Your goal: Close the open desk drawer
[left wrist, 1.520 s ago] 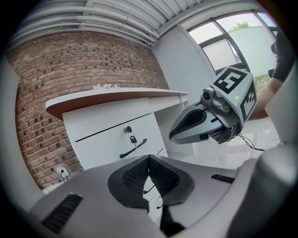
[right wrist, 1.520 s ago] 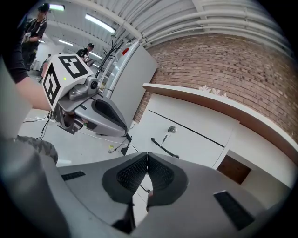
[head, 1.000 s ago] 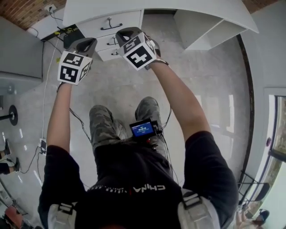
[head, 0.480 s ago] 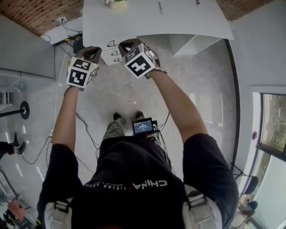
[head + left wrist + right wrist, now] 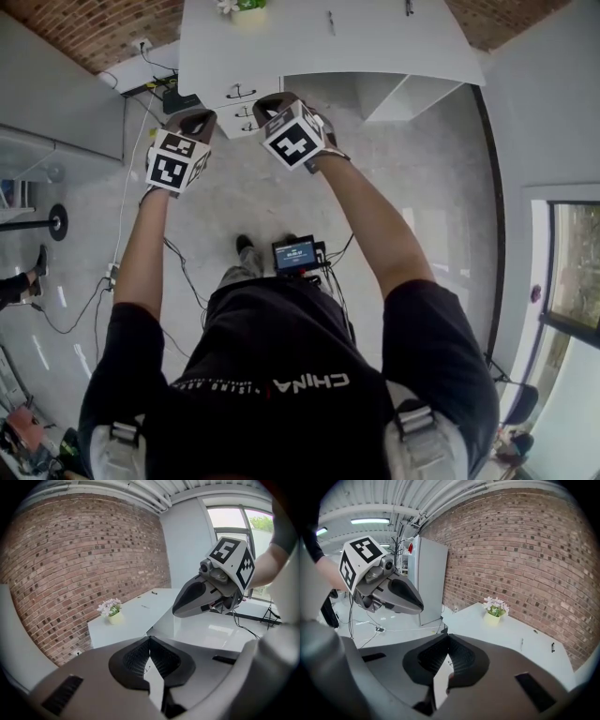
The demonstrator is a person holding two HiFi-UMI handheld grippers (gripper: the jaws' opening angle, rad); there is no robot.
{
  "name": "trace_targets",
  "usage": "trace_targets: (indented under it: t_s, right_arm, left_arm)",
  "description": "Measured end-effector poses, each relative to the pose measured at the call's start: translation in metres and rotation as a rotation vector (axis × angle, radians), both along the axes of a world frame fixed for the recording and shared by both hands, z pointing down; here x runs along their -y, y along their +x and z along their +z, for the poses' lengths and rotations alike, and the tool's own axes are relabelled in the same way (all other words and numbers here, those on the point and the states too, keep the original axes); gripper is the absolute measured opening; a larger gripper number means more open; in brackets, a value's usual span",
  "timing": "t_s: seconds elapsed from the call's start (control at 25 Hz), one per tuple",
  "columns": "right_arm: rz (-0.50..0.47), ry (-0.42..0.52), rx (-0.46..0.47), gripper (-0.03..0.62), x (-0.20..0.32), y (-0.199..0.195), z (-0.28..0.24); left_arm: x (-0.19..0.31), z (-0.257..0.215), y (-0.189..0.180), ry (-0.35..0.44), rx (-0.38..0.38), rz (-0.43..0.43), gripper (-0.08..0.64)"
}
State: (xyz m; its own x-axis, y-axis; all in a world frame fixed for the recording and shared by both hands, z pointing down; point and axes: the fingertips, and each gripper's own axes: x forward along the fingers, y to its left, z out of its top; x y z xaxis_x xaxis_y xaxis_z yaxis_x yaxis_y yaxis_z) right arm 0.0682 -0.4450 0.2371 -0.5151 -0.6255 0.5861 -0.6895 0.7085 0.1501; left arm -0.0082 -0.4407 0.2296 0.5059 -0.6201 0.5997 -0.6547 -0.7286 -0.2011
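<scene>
The white desk [image 5: 375,37] stands against the brick wall at the top of the head view. Its drawer fronts [image 5: 240,94] with dark handles show just under its left front edge; I cannot tell how far any drawer stands out. My left gripper [image 5: 192,117] and right gripper [image 5: 272,101] are held side by side in the air, in front of the drawers and apart from them. In the left gripper view the jaws [image 5: 150,639] meet at the tips with nothing between them. The right gripper's jaws [image 5: 448,637] also meet, empty.
A small pot of flowers [image 5: 239,7] stands at the desk's left rear, with pens [image 5: 330,21] further right. Cables and a power strip [image 5: 141,56] lie on the floor at left, beside a weight plate [image 5: 52,223]. A grey cabinet [image 5: 429,578] stands left of the desk.
The person has risen and drawn back: the view now looks down on the desk top instead of the drawer fronts. Both grippers stay raised side by side, farther from the drawers.
</scene>
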Motion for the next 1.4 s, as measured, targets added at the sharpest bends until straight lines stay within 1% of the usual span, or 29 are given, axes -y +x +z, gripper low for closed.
trace_targets:
  t_s: [0.12,0.2,0.28,0.44,0.64,0.84,1.04,1.24,1.4]
  right_arm:
    - [-0.039,-0.012,-0.013,0.014,-0.016,0.002,0.006]
    - [-0.059,-0.012,-0.017,0.014,-0.026,0.003,0.006]
    - [-0.077,0.001,-0.029,0.014,-0.036,0.002,0.004]
    - [-0.098,0.034,-0.067,0.014,-0.070,0.001,-0.004]
    - [-0.096,0.089,-0.103,0.014,-0.120,-0.001,-0.024]
    - [-0.089,0.113,-0.119,0.014,-0.189,-0.015,-0.037]
    - [-0.086,0.135,-0.129,0.014,-0.287,-0.030,-0.041]
    - [-0.074,0.139,-0.139,0.014,-0.389,-0.030,-0.041]
    - [-0.082,0.136,-0.159,0.014,-0.451,-0.027,-0.045]
  left_arm:
    - [-0.018,-0.002,0.009,0.008,0.003,-0.005,0.012]
    - [-0.031,0.000,0.013,0.003,-0.010,-0.004,0.012]
    - [-0.045,0.000,0.014,0.005,-0.016,-0.009,0.012]
    - [-0.078,-0.002,0.012,0.014,0.006,-0.010,0.012]
    - [-0.125,-0.025,0.009,0.060,0.007,-0.003,0.012]
    - [-0.202,-0.039,-0.004,0.096,0.007,0.004,0.012]
    - [-0.305,-0.038,-0.024,0.117,0.018,0.006,0.012]
    - [-0.407,-0.030,-0.029,0.103,0.029,0.016,0.012]
    - [-0.468,-0.028,-0.021,0.084,0.025,0.040,0.012]
